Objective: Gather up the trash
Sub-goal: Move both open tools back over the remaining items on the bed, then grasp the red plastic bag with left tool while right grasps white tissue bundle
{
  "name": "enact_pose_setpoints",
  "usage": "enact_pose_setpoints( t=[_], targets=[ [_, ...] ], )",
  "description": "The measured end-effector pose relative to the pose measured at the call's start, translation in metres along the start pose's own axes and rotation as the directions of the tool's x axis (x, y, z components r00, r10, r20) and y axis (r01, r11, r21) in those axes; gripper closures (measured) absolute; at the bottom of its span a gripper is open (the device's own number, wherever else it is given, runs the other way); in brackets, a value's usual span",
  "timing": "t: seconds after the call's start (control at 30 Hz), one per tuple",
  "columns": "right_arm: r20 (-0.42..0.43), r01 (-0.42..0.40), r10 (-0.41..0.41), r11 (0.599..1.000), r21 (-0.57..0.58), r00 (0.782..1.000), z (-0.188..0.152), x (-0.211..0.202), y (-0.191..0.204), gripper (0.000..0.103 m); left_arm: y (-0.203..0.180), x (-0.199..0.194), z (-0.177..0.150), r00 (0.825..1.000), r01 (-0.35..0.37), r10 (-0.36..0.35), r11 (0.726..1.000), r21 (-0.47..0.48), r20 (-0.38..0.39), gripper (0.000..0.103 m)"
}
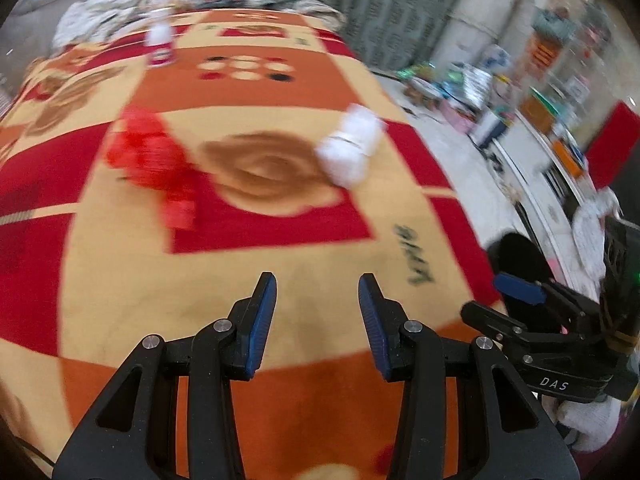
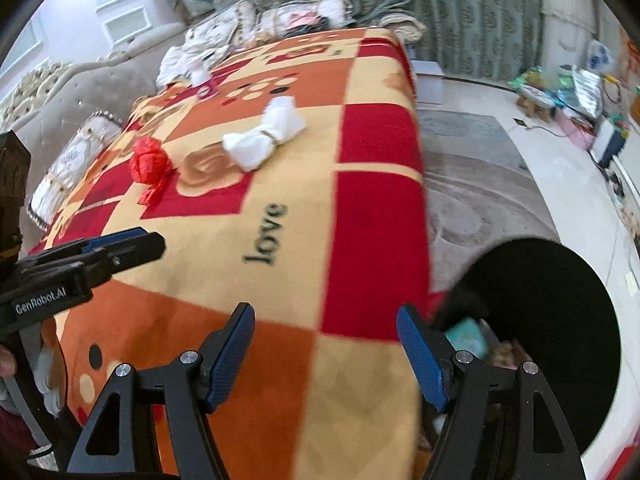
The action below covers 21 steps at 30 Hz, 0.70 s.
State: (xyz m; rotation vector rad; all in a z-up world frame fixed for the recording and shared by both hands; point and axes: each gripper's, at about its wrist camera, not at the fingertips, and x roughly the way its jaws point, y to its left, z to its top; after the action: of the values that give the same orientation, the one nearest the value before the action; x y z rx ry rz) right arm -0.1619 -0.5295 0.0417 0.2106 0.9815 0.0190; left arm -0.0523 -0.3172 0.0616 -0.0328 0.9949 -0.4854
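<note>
Left gripper (image 1: 317, 300): jaws apart, empty, low over patterned blanket (image 1: 132, 292). Ahead left, crumpled red plastic bag (image 2: 150, 164); right of it, knotted white bag (image 2: 264, 138); small bottle (image 2: 204, 82) farther back. Right gripper (image 2: 326, 334): jaws wide, empty, at bed edge. Far right, black bin (image 2: 560, 320) on floor, some trash inside. Step, by my reading: between pickups. Next: reach forward, close on red or white bag, carry to bin.
</note>
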Motion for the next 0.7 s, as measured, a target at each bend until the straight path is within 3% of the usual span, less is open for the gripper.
enact_pose_setpoints(
  t=[0.13,0.23,0.3,0.57,0.7],
  targets=[
    [-0.009,-0.025,0.025,1.0,-0.016,1.0,0.022,0.018,0.019,0.032,0.044,-0.007,0.018,0.998,-0.051,0.055,0.995,-0.088,0.037,0.061],
    [-0.006,-0.036,0.036,0.999,-0.01,0.999,0.044,0.031,0.029,0.032,0.075,-0.008,0.033,0.995,-0.08,0.089,0.985,-0.154,0.054,0.05],
    [0.001,-0.041,0.041,0.999,-0.003,0.999,0.062,0.039,0.035,0.032,0.093,-0.006,0.044,0.993,-0.082,0.097,0.975,-0.205,0.064,0.05],
    [0.01,-0.08,0.079,0.993,0.084,0.997,0.126,0.083,0.041,0.032,0.125,0.021,0.076,0.988,-0.111,0.138,0.95,-0.292,0.073,0.049],
    [-0.004,-0.085,0.086,0.992,0.092,0.996,0.143,0.105,0.047,0.032,0.121,0.04,0.084,0.991,-0.097,0.119,0.954,-0.282,0.062,0.049]
  ],
)
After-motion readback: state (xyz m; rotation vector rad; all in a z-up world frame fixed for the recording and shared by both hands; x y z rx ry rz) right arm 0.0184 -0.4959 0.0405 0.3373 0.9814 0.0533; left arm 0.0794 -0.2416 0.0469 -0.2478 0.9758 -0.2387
